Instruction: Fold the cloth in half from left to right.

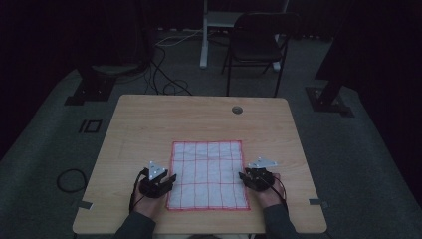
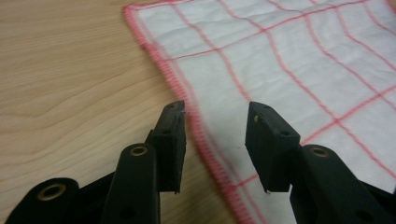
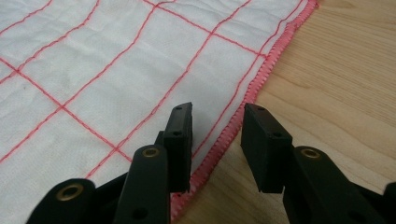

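Note:
A white cloth [image 1: 208, 174] with a red grid and red stitched hem lies flat on the wooden table [image 1: 149, 124], near its front edge. My left gripper [image 1: 169, 180] is at the cloth's left hem, open; in the left gripper view the cloth [image 2: 289, 60] runs under it and the left gripper [image 2: 215, 108] has its jaws straddling the hem, nothing pinched. My right gripper [image 1: 242, 176] is at the cloth's right hem, open; the right gripper [image 3: 215, 111] likewise straddles the red edge of the cloth [image 3: 102, 74].
A round cable hole [image 1: 237, 109] sits near the table's far edge. Beyond the table stand a black folding chair [image 1: 256, 42] and a white desk leg [image 1: 204, 35], with cables on the dark carpet. Bare wood surrounds the cloth.

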The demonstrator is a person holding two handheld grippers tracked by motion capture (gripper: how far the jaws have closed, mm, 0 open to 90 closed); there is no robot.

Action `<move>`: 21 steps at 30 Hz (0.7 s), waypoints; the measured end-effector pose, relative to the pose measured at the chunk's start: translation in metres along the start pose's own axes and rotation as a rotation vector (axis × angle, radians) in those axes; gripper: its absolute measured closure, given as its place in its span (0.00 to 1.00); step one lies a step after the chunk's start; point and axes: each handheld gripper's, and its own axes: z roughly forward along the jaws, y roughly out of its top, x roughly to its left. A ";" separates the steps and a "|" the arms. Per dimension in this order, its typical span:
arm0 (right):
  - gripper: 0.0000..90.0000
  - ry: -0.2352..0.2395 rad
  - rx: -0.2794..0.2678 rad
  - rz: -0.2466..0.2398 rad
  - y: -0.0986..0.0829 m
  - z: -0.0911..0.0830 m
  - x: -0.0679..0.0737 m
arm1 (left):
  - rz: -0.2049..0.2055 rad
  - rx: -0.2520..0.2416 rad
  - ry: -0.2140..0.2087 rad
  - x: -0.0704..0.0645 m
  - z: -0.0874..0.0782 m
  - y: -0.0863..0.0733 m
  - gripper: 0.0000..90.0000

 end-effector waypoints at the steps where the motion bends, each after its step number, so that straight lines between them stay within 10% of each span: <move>1: 0.71 0.000 0.000 0.000 0.000 0.000 0.000 | 0.000 0.000 0.000 0.000 0.000 0.000 0.65; 21: 0.70 0.001 -0.004 0.011 -0.002 -0.002 -0.001 | -0.065 0.035 -0.008 0.009 0.020 0.008 0.62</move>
